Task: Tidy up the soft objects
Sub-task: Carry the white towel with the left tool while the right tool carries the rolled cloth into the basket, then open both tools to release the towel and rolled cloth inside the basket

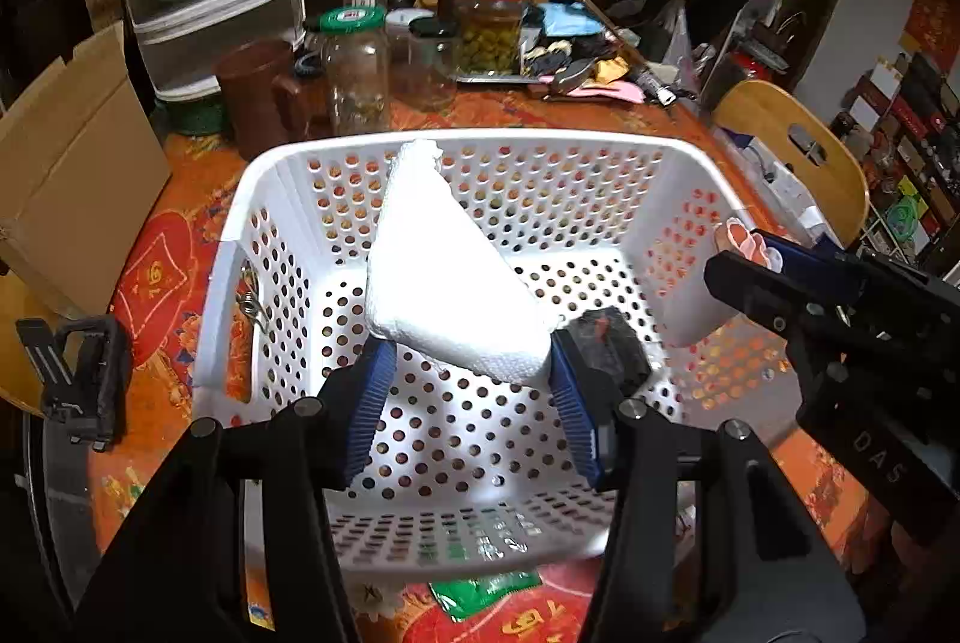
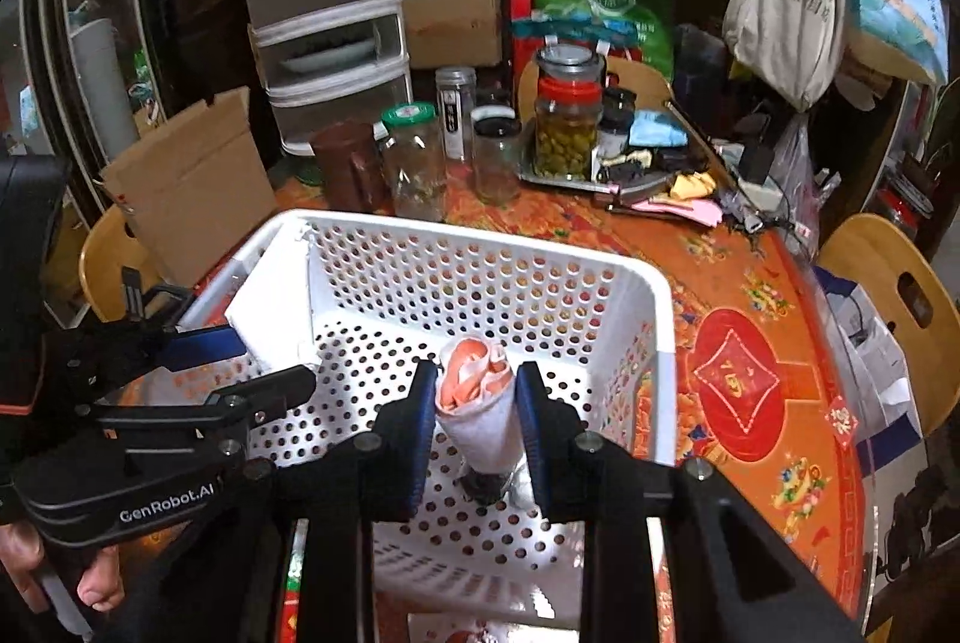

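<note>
Blue pads of the left gripper (image 1: 468, 379) clamp the lower edge of a folded white cloth (image 1: 444, 277), which stands tilted up and away over the floor of the white basket (image 1: 480, 144). Alongside, the right gripper (image 2: 474, 403) pinches a rolled pink-and-white sock (image 2: 480, 403), its long axis upright, low inside the same basket. Both bundles hang directly above the perforated floor, so lowering looks like the likely step. A small black item (image 1: 612, 343) lies beneath. Jars (image 2: 420, 163) and a cardboard box (image 2: 192, 187) stand beyond the far rim.
</note>
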A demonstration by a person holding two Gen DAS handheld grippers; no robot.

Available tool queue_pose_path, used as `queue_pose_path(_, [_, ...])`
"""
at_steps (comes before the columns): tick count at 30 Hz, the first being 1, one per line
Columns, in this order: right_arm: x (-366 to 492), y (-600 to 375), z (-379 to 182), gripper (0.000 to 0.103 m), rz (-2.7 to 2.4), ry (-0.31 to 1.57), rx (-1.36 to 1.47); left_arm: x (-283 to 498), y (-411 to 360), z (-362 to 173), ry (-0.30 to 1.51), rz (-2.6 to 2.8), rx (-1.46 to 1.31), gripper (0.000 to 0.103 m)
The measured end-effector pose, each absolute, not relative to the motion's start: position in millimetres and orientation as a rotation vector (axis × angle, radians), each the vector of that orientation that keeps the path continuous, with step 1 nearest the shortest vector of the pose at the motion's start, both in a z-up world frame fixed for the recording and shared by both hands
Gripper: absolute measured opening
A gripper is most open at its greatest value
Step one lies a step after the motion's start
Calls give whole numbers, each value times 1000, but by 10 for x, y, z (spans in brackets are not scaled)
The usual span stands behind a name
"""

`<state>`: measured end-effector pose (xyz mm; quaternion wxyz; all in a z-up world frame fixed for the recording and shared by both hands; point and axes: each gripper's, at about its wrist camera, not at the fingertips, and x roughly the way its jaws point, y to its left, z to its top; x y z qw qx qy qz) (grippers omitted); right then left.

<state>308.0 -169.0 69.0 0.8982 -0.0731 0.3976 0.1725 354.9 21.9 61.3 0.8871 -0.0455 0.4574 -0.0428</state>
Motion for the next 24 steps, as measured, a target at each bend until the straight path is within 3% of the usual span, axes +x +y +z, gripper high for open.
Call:
queue_pose_path(20, [3453,-1693,323,25,335,893,-141,3925,265,234,1031,-45,-92,50])
queue_pose_path(24, [3461,-1717,310,26,336,895,-128,3916,290,238,1031,-44,-101,58])
